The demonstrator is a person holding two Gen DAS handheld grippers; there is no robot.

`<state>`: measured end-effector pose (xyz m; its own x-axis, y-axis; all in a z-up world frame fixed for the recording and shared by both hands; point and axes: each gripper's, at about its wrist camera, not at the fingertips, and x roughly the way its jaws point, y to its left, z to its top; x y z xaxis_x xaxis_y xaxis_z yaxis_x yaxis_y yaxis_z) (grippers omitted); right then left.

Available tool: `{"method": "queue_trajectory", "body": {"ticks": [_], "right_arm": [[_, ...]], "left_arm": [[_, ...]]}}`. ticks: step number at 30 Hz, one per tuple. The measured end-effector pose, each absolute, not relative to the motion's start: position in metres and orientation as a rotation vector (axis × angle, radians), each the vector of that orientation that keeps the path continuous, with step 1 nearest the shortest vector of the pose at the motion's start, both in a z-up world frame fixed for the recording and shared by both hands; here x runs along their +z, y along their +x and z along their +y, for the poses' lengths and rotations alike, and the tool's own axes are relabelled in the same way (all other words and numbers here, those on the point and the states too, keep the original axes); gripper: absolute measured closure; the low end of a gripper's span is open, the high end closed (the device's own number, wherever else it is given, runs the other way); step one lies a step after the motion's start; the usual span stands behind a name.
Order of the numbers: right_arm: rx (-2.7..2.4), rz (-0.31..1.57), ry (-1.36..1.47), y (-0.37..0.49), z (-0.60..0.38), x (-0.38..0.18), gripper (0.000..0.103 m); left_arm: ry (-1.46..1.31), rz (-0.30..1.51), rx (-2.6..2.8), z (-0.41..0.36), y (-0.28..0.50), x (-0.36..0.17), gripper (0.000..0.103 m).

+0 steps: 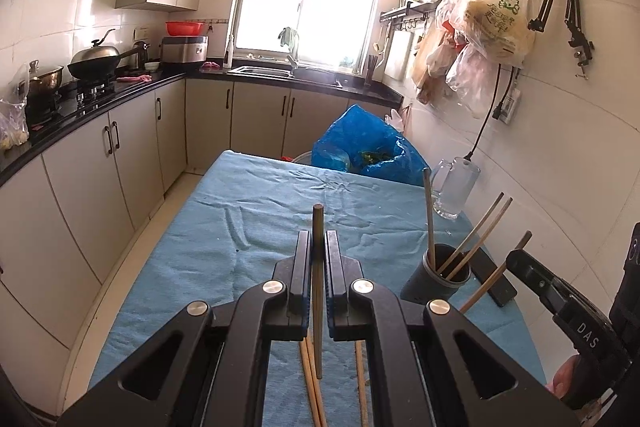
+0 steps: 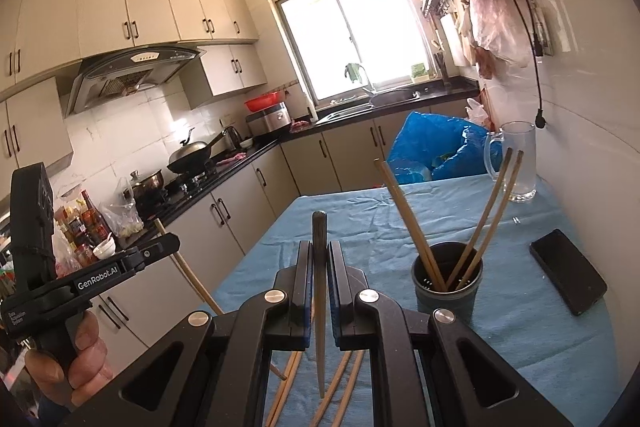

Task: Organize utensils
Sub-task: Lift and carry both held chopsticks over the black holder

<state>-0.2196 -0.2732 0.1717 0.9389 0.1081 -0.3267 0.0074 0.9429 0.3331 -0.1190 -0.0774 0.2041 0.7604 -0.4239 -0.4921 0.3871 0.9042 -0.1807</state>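
Observation:
My left gripper (image 1: pixel 318 247) is shut on a wooden chopstick (image 1: pixel 318 287) held upright above the blue tablecloth (image 1: pixel 240 227). My right gripper (image 2: pixel 319 251) is shut on a dark chopstick (image 2: pixel 320 307), also upright. A dark round holder (image 2: pixel 447 291) stands on the cloth right of the right gripper with three chopsticks (image 2: pixel 408 219) leaning in it; it also shows in the left wrist view (image 1: pixel 434 279). Several loose chopsticks (image 2: pixel 340 383) lie on the cloth under both grippers (image 1: pixel 310 379). The right gripper's body (image 1: pixel 560 303) holds its chopstick (image 1: pixel 496 273) beside the holder.
A black phone (image 2: pixel 568 277) lies right of the holder. A glass mug (image 2: pixel 516 163) stands at the table's far right by the wall. A blue plastic bag (image 2: pixel 428 147) sits behind the table. Kitchen cabinets and counter (image 1: pixel 100 107) run along the left.

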Motion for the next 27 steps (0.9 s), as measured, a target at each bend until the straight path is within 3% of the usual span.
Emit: {"method": "queue_trajectory", "body": {"ticks": [27], "right_arm": [[-0.083,0.224,0.422,-0.270,-0.350,0.198,0.095]], "left_arm": [[-0.023,0.534,-0.562,-0.136,-0.125,0.237,0.098]]}}
